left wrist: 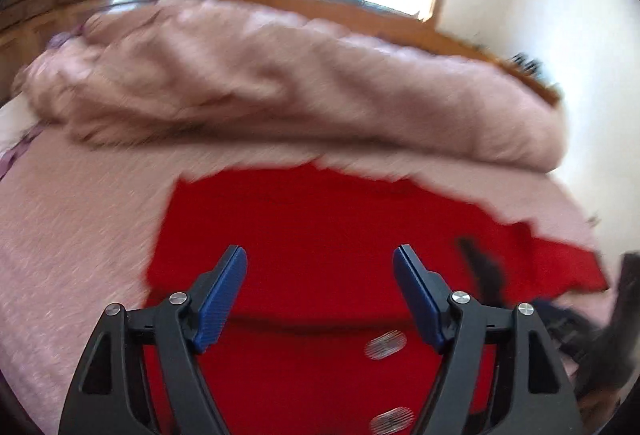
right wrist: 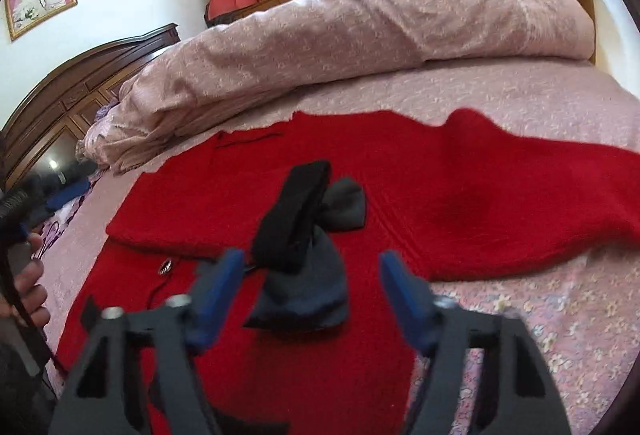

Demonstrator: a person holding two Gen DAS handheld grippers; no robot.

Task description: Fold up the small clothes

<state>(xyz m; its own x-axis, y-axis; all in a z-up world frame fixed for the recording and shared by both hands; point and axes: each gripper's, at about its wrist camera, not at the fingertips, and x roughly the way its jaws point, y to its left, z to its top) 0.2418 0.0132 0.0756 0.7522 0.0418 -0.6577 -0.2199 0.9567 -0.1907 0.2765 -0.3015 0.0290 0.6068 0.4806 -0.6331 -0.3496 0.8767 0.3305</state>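
A dark grey and black small garment (right wrist: 308, 235) lies crumpled on a red knitted cloth (right wrist: 460, 195) spread over the bed. My right gripper (right wrist: 312, 275) is open, its blue fingers on either side of the garment's near end, just above it. My left gripper (left wrist: 320, 267) is open and empty above the red cloth (left wrist: 320, 227), which fills the middle of the blurred left wrist view. A dark shape (left wrist: 484, 271) at the right of that view may be the garment.
A rolled pink duvet (right wrist: 340, 35) lies across the far side of the bed. The pink bedspread (right wrist: 540, 315) surrounds the red cloth. A dark wooden headboard (right wrist: 80, 83) stands at the left. A hand (right wrist: 28, 287) shows at the left edge.
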